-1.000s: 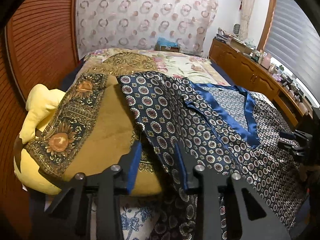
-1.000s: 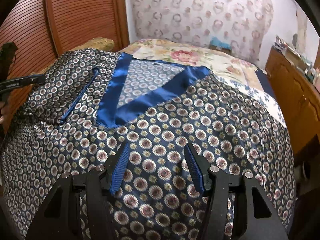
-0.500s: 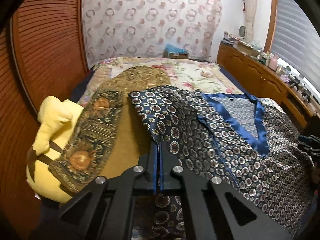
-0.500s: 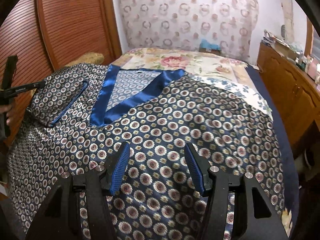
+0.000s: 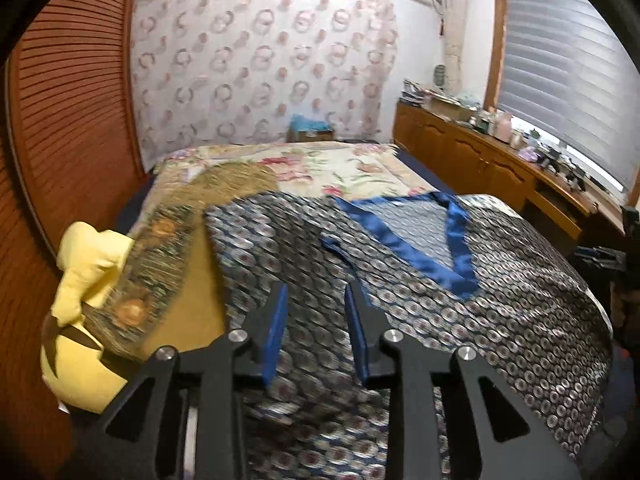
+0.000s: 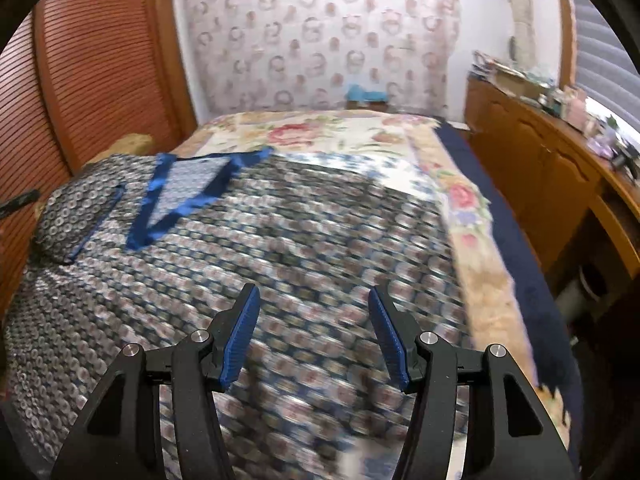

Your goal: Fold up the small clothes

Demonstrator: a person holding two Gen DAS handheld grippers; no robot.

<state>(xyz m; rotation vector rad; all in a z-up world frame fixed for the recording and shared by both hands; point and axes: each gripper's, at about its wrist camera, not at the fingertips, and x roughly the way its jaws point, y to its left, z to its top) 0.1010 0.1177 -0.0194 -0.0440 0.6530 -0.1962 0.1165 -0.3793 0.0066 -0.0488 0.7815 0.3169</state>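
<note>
A navy patterned top with a blue satin V-neck [image 5: 460, 264] lies spread on the bed; it also shows in the right wrist view [image 6: 280, 240]. Its left sleeve [image 5: 272, 232] lies folded over the body. My left gripper [image 5: 314, 300] is open and empty, above the top's lower left part. My right gripper [image 6: 314, 308] is open and empty above the top's lower right part. Both views are blurred by motion.
A yellow plush toy [image 5: 88, 264] and a gold patterned cushion [image 5: 168, 248] lie left of the top. The floral bedspread [image 6: 320, 132] stretches beyond. A wooden louvred door [image 5: 72, 120] stands left; a wooden cabinet [image 6: 540, 168] runs along the right.
My left gripper shut on the top's left edge, then opened and let it go, rising a little. My right gripper stayed open and shifted right and back.
</note>
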